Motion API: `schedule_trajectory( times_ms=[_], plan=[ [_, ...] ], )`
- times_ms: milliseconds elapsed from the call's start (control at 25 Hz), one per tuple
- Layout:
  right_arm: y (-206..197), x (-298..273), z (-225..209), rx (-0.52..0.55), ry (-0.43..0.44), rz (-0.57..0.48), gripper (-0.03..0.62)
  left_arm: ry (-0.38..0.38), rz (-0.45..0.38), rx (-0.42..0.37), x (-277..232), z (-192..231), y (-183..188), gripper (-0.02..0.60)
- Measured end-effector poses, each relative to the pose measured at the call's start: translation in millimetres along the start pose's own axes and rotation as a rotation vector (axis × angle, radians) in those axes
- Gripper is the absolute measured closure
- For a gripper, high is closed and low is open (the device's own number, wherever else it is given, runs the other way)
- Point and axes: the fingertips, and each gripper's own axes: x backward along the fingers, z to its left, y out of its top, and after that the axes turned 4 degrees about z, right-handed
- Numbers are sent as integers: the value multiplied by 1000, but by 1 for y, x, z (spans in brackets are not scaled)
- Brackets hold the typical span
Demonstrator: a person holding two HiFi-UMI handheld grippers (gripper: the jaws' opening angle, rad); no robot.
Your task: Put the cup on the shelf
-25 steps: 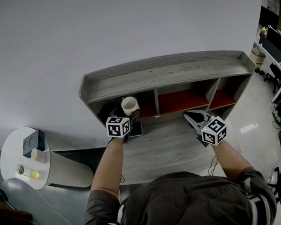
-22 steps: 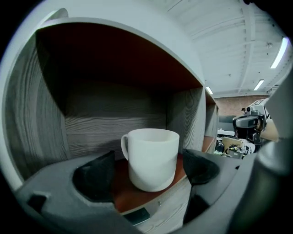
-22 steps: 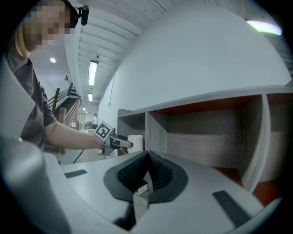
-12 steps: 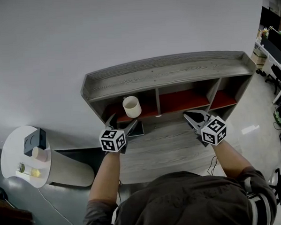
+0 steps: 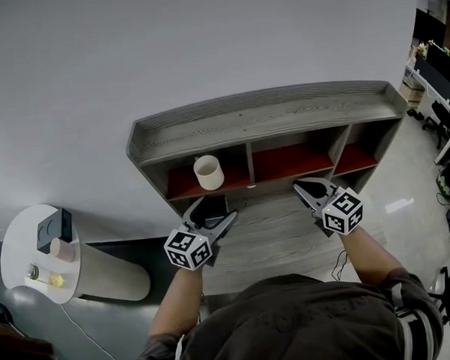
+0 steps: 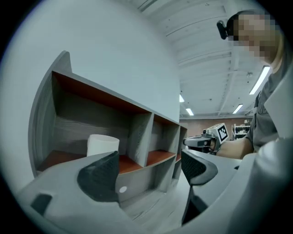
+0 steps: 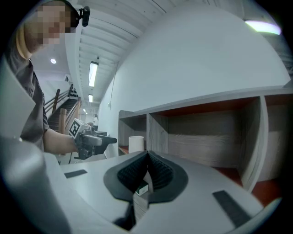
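The cup (image 5: 208, 172), a smooth white cylinder, stands upright on the red-brown floor of the leftmost compartment of the grey wood-grain shelf (image 5: 259, 117). We hold the left gripper (image 5: 212, 214) gaping wide and empty before it. The right gripper (image 5: 304, 186) presses its ribbed black pads together on nothing.

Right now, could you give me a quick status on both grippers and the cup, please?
Left gripper open, empty, short of the shelf. Right gripper shut, empty. Cup upright in the leftmost compartment. Nothing in the way.
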Motion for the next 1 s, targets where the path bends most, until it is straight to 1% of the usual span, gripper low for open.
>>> schedule_trajectory(
  times_ms=[160, 200, 240, 320, 360, 480, 680, 840, 1000],
  plan=[
    [-3, 6, -1, -10, -7, -2, 601, -46, -8, 28, 0, -23, -12, 170],
    [-4, 8, -1, -12, -9, -1, 602, -48, -7, 32, 0, -27, -15, 180],
    [-5, 9, -1, -14, -11, 0, 602, -46, -8, 35, 1, -29, -18, 204],
    [-7, 13, -1, -22, -15, -1, 602, -34, -21, 39, 4, -32, -20, 336],
    [-8, 15, -1, -26, -17, -2, 602, -31, -27, 39, 4, -33, -21, 373],
    [-13, 20, 1, -38, -19, 3, 601, -35, -40, 37, 6, -37, -21, 441],
    [-26, 28, 4, -56, -25, 17, 602, -36, -63, 44, 9, -39, -20, 520],
    [-30, 32, 2, -59, -37, 18, 602, -19, -69, 39, 9, -37, -19, 568],
    [-31, 33, 1, -51, -43, 19, 602, -8, -76, 42, 11, -35, -17, 577]
  ],
)
